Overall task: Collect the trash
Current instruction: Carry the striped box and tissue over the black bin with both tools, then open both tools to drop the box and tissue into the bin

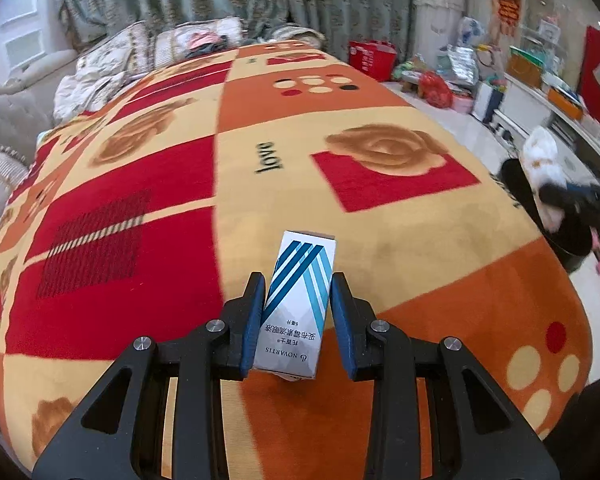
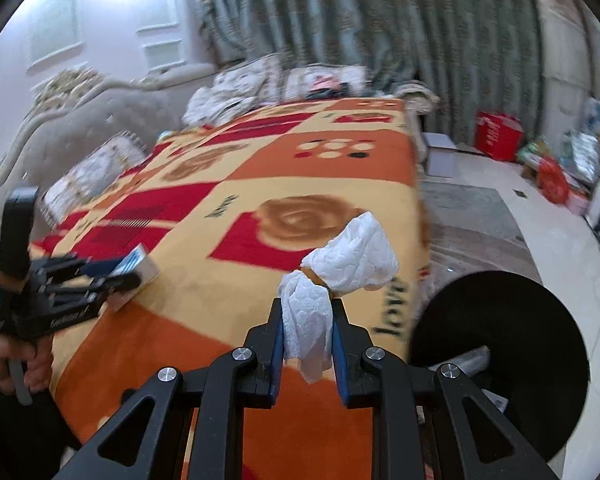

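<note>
- We hold trash in both hands, so the coming move turns on where the black bin [image 2: 500, 344] lies: beside the bed [image 2: 228, 304], low on the floor, at our right.
- Our right hand-held gripper [image 2: 307, 328] is clamped on a crumpled white tissue [image 2: 340, 272], which bunches up above the blue pads and hangs a little below them.
- From this gripper the bin's dark mouth lies just to the right and lower; the tissue sits over the bed's edge, not yet over the opening.
- Our left hand-held gripper [image 1: 298, 308] is clamped on a small blue-and-white medicine box [image 1: 296, 300], held by its long sides.
- The box's long axis runs forward along the fingers, its far end sticking out past the tips above the blanket.
- From the left gripper the bin [image 1: 556, 216] lies well off to the right, past the bed's edge.
- We judge the right hand the nearer one, so the tissue should go in first and the box after it.
</note>
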A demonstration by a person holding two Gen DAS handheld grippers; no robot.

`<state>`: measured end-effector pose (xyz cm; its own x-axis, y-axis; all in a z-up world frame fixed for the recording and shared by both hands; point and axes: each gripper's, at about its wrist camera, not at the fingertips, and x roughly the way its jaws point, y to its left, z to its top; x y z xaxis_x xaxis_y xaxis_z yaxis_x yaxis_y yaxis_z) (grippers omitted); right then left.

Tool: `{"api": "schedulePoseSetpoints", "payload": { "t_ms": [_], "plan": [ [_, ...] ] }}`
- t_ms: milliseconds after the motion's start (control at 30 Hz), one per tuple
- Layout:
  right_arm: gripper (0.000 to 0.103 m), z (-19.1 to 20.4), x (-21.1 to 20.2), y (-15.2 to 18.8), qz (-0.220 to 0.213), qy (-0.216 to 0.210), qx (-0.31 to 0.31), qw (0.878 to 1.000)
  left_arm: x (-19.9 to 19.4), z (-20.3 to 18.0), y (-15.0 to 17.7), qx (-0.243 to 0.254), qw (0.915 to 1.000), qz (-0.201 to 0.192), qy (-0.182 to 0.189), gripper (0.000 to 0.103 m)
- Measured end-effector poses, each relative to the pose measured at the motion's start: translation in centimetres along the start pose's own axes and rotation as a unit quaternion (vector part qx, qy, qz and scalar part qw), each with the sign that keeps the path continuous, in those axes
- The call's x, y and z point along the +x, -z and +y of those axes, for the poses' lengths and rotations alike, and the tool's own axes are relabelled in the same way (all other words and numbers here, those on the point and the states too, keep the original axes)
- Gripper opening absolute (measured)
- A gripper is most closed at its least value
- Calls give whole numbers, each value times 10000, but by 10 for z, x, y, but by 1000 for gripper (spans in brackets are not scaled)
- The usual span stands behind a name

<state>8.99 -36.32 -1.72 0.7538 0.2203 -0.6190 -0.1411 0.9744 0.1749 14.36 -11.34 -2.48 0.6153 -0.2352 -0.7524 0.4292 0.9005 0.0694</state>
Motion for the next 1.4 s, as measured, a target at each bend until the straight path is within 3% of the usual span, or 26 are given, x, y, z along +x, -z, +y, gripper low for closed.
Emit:
{"api": "schedulePoseSetpoints", "payload": {
  "t_ms": [300, 367, 500, 633, 800, 833, 900, 1000, 1133, 1233, 1400],
  "plan": [
    [20, -86, -12, 11, 98, 1189, 1095, 9868, 0, -91, -54, 571, 9944, -163, 879, 31],
    [20, -104, -8, 14, 214, 1260, 1323, 9829, 4, -115, -64, 741, 9921, -190, 992, 31],
    [33, -130, -4, 22, 412, 1282, 1739, 9755, 16, -161, -84, 877, 9862, -118, 1398, 31],
    [44, -147, -17, 25, 240, 1285, 2199, 9667, 31, -196, -99, 942, 9804, 35, 1728, 31],
    [44, -167, -47, 26, -225, 1944, 2830, 9389, 54, -234, -109, 1033, 9747, 258, 1966, 33],
    [44, -169, -53, 26, -322, 2018, 2918, 9344, 57, -238, -108, 1083, 9738, 297, 1975, 34],
    [44, -171, -63, 26, -475, 2125, 2983, 9293, 61, -245, -107, 1158, 9728, 362, 1973, 57],
    [44, -172, -71, 23, -617, 2198, 2971, 9271, 53, -240, -106, 1123, 9759, 146, 1865, 75],
    [44, -165, -71, 17, -607, 2149, 2935, 9295, 39, -220, -102, 1004, 9814, 74, 1636, 77],
    [44, -159, -70, 15, -610, 2070, 2893, 9326, 24, -203, -96, 1020, 9865, -65, 1278, 91],
    [44, -133, -73, 26, -288, 1821, 2779, 9428, -10, -185, -81, 1169, 9885, -443, 850, 92]
  ]
}}
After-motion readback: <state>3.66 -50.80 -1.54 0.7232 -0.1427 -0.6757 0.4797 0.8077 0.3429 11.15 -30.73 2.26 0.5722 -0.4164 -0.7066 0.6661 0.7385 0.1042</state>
